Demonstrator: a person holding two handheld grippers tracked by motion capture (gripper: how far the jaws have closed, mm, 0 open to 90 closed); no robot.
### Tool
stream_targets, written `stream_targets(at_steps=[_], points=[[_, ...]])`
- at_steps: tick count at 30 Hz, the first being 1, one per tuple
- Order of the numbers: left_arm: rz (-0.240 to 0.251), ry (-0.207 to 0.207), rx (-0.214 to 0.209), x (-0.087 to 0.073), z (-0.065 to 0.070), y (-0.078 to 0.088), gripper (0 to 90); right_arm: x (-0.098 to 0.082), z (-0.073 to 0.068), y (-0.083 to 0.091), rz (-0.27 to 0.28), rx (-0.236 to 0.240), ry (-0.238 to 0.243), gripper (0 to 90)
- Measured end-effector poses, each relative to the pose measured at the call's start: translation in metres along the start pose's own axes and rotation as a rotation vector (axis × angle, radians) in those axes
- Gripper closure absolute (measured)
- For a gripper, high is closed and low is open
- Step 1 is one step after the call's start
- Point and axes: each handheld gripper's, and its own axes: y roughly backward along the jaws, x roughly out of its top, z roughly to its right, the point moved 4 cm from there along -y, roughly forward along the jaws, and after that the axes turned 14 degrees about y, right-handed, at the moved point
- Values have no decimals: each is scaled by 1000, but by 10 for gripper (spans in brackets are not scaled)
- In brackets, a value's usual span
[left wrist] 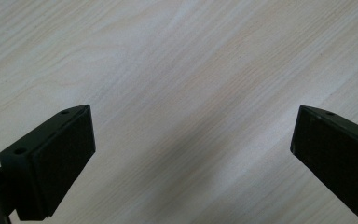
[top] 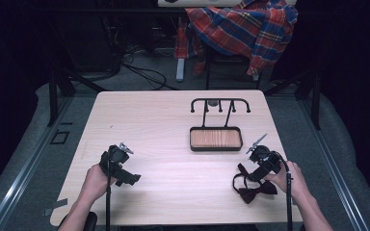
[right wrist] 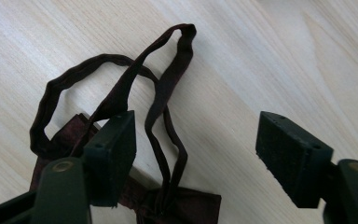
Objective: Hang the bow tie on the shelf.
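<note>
A dark red bow tie [top: 252,186] with a looped strap lies near the table's front right corner. My right gripper [top: 253,169] hovers over it, jaws open. In the right gripper view the bow tie [right wrist: 168,100] spreads its strap between and left of the jaws, and my right gripper [right wrist: 196,140] holds nothing. My left gripper [top: 125,174] rests at the front left, a hand on it. In the left gripper view my left gripper [left wrist: 193,135] stands wide open over bare wood.
A black wire stand with a wooden tray base [top: 216,138] and a hanging bar [top: 220,101] sits at the table's middle right. A plaid cloth [top: 241,26] drapes a chair behind the table. Cables run across the floor beyond.
</note>
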Motion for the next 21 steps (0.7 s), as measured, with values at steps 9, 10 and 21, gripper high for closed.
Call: stream_targets(at_steps=[9,10,21], points=[[-1,-2,1,0,0,-1,0,9,-3,-9,-22,32,25,465],[-1,-3,1,0,0,-1,0,10,-5,-11,-8,32,17,469],[-4,-6,0,0,0,-1,0,21,-11,-21,-68,14,90,546]])
